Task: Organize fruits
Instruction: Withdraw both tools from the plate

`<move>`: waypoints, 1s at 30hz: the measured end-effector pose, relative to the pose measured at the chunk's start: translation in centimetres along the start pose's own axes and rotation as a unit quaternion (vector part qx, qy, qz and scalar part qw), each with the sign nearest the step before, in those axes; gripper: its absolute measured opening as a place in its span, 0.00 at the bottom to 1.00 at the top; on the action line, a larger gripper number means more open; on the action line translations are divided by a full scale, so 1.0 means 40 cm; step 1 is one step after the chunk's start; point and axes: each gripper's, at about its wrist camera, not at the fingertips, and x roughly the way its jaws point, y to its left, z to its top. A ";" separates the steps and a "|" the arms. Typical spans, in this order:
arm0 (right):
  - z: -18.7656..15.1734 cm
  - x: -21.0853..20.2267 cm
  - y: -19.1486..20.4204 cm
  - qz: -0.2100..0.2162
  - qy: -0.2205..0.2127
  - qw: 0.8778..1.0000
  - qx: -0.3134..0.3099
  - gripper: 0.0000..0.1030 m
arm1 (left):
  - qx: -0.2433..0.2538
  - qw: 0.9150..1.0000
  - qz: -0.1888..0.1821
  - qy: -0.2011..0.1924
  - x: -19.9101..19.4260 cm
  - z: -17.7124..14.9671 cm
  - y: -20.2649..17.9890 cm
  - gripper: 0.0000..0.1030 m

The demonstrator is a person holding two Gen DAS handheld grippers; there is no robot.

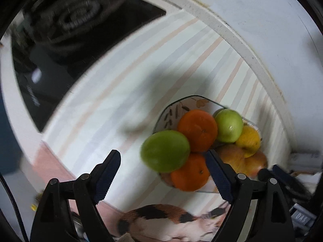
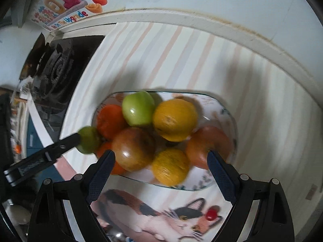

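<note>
Left claw (image 1: 162, 173) and right claw (image 2: 160, 171), both with jaws apart and empty, above the striped tabletop (image 2: 161, 56); green oval fruit (image 1: 165, 151) ahead of the left claw, at the edge of the fruit-filled floral glass plate (image 2: 228, 111).

Left gripper (image 1: 163, 173) fingers spread wide; green fruit (image 1: 165, 151) on piled plate (image 1: 177, 104).

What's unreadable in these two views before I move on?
Green fruit: blurred in both views; resting on the pile or airborne, unclear.
Red apples: left wrist view, partly behind a finger of the left gripper.
Wall sticker: right wrist view, cut by the edge, text blurred.
</note>
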 end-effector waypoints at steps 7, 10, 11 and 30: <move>-0.110 -0.067 -0.033 -0.035 -0.024 0.999 -0.030 0.92 | 0.044 0.995 0.062 -0.062 -0.092 -0.107 -0.022 0.83; -0.158 -0.103 -0.044 -0.037 -0.035 0.998 -0.034 0.92 | 0.053 0.994 0.063 -0.077 -0.121 -0.154 -0.032 0.83; -0.173 -0.115 -0.046 -0.038 -0.040 0.998 -0.035 0.92 | 0.056 0.993 0.063 -0.083 -0.132 -0.170 -0.037 0.83; -0.444 -0.441 -0.057 -0.022 -0.143 0.987 -0.066 0.92 | 0.099 0.979 0.027 -0.174 -0.385 -0.456 -0.136 0.83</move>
